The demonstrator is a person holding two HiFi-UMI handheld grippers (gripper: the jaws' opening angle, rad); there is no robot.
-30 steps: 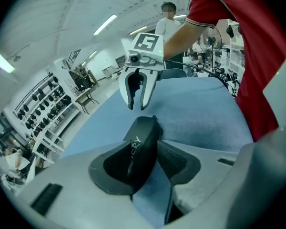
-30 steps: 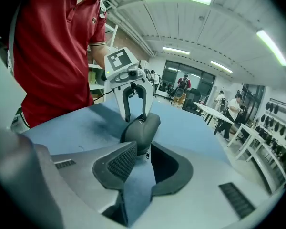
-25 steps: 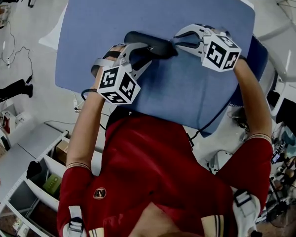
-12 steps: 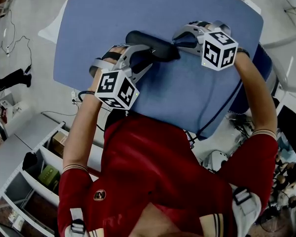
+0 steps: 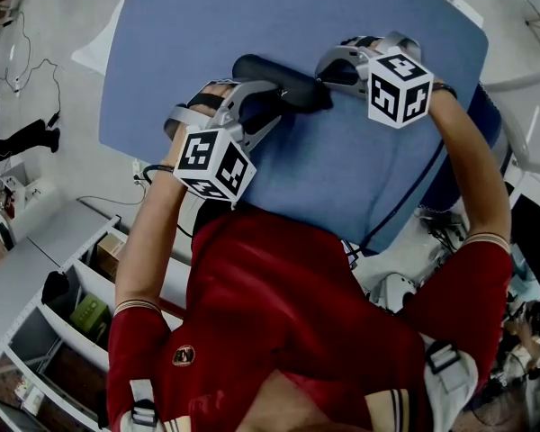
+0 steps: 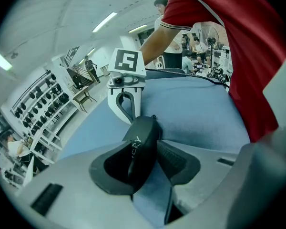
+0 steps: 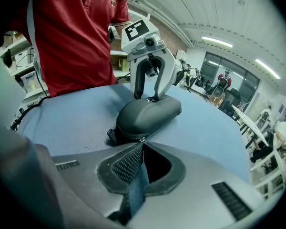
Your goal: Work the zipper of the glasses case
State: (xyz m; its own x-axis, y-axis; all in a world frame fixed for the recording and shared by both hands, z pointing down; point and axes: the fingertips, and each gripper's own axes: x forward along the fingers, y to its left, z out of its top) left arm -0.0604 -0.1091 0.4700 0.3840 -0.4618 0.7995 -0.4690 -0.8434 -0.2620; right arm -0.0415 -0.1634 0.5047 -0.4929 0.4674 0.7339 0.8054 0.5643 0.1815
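Observation:
A dark glasses case [image 5: 283,84] lies on the blue table [image 5: 342,178]. My left gripper [image 5: 252,108] clamps the case's left end; in the left gripper view the case [image 6: 142,144] sits wedged between both pads [image 6: 177,157]. My right gripper [image 5: 328,79] is at the case's right end. In the right gripper view its jaws have just been closing and now meet at the small metal zipper pull [image 7: 142,139] on the near end of the case [image 7: 148,113]. Each gripper shows in the other's view: the right gripper [image 6: 126,109] and the left gripper [image 7: 151,90].
The table's near edge runs close to the person's red shirt [image 5: 279,313]. A black cable [image 5: 405,210] hangs over the table's right side. Shelves with boxes [image 5: 72,318] stand on the floor at the lower left. People stand far off in the room.
The right gripper has dipped a little, rolled, and closed its jaws at the case's right end. The left gripper and the case have stayed put.

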